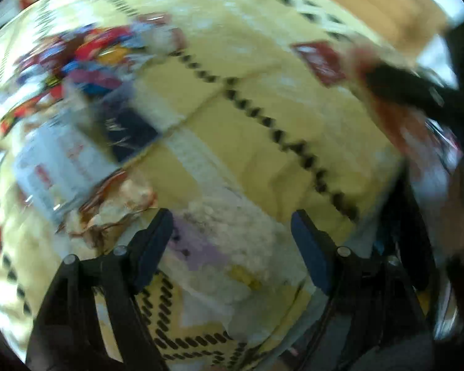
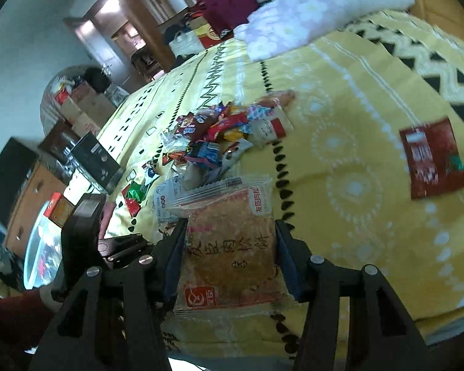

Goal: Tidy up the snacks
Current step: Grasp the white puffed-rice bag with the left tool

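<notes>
Covering nearly the whole of both views, a yellow patterned bedspread [image 2: 349, 142] lay across the bed, and a folded white blanket [image 2: 318, 9] sat on it at the upper right of the right wrist view. A heap of mixed snack packets [image 2: 219, 133] filled the centre of that view, touching one another, and showed as a blurred cluster [image 1: 86, 58] at the upper left of the left wrist view. Well apart from the heap, a dark red sachet [image 2: 433, 160] lay alone at the right edge. The right gripper [image 2: 229, 250], at the lower centre, pinched a clear-wrapped brown meat-floss cake [image 2: 232, 247] between its fingers, the pads pressed against both sides. The left gripper [image 1: 232, 241], at the bottom of its heavily blurred view, had its fingers spread with nothing gripped between them.
</notes>
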`<state>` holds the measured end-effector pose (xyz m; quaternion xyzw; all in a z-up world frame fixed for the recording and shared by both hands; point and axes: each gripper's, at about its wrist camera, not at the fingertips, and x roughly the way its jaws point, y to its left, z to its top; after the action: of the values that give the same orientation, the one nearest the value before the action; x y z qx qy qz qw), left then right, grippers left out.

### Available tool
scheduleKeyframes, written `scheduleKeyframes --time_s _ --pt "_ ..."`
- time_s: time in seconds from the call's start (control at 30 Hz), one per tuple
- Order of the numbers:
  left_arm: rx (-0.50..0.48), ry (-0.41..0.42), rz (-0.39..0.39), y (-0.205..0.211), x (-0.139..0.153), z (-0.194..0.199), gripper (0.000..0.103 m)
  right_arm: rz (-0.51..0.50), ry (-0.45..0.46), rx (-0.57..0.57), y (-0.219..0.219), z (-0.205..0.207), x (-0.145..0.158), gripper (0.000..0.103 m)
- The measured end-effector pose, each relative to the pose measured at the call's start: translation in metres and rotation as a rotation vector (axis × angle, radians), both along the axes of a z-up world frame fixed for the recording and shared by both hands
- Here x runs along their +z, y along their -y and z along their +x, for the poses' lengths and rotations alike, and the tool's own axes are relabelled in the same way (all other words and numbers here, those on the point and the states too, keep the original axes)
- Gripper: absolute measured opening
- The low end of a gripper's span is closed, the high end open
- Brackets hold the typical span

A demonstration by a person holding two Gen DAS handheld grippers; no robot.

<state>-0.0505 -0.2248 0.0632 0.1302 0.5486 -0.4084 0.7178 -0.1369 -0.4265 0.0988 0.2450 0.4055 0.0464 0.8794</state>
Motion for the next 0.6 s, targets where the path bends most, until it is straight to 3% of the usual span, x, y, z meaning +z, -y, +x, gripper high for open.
scheduleKeyframes --time_s 0.1,0.2,0.37,0.47,0.6 --pt "0.2 -0.068 0.001 -0.018 0.004 0.005 0.079 0.019 0.016 0.011 0.001 0.0 0.002 0.058" --pt "0.305 -0.083 0.064 -0.027 -0.003 0.0 0.08 0.032 0.04 0.041 -0.001 0.0 0.004 0.058" --pt "0.344 -0.142 0.089 -0.018 -0.019 -0.005 0.08 0.063 0.074 0.068 -0.003 0.0 0.005 0.058" --pt "0.343 -0.124 0.121 -0.005 -0.026 -0.007 0.092 0.086 0.085 0.071 0.0 -0.004 0.005 0.058" --pt "0.332 -0.079 0.174 0.006 -0.039 -0.009 0.096 0.107 0.088 0.07 0.006 -0.007 0.002 0.058"
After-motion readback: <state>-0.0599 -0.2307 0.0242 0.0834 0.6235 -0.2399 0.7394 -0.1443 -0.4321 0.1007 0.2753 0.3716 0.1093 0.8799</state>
